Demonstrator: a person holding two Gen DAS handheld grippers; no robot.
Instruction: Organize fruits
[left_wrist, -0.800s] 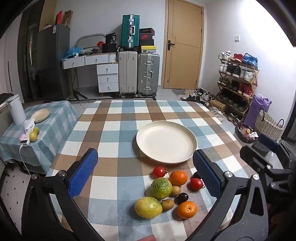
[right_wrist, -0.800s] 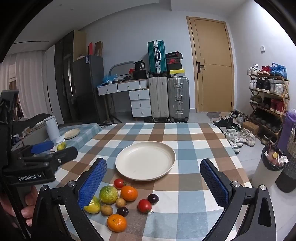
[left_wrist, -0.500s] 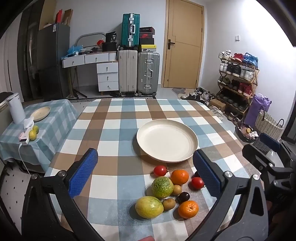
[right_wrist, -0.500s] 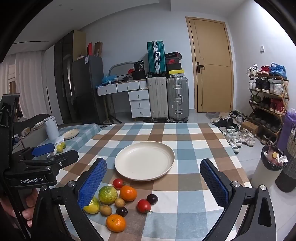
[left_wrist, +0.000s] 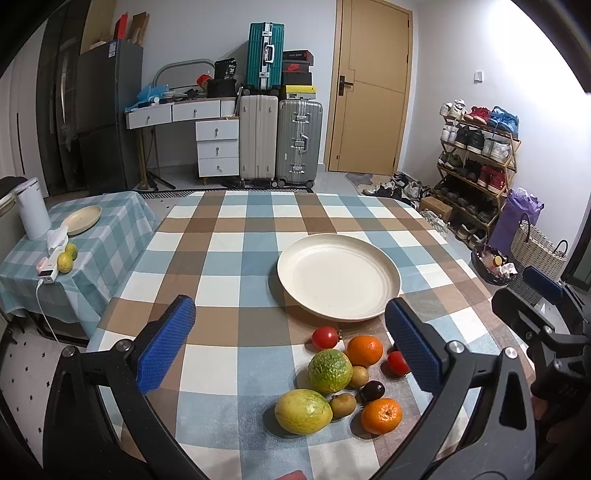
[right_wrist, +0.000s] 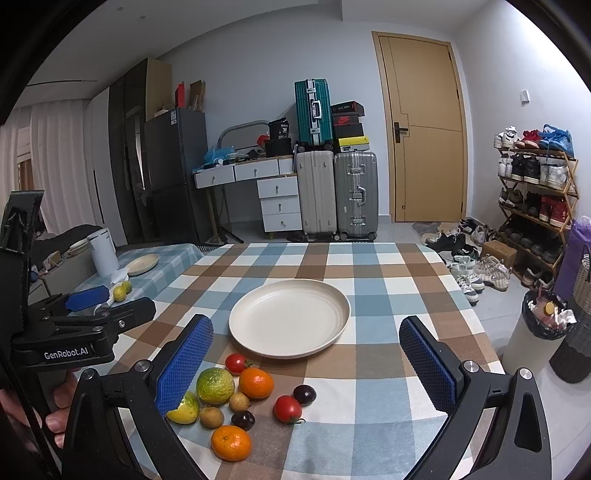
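Both claws, left claw (left_wrist: 290, 345) and right claw (right_wrist: 306, 363), hang spread wide and empty. Fruits (left_wrist: 343, 376) cluster at lower centre, just below the plate (left_wrist: 338, 275); a careless descent could scatter these round, tightly packed pieces.

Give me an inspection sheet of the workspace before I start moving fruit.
Surface: checked tablecloth, flat.
Job's things: cream plate, nothing on it; fruit cluster in front of it, including two oranges, two tomatoes, a green citrus.
Clutter: nothing seen on the main table.
Grippers: left hand-held gripper and right hand-held gripper open, holding nothing.
Cables: white cable off the side table.
Surroundings: suitcases, shoe rack, closed door.
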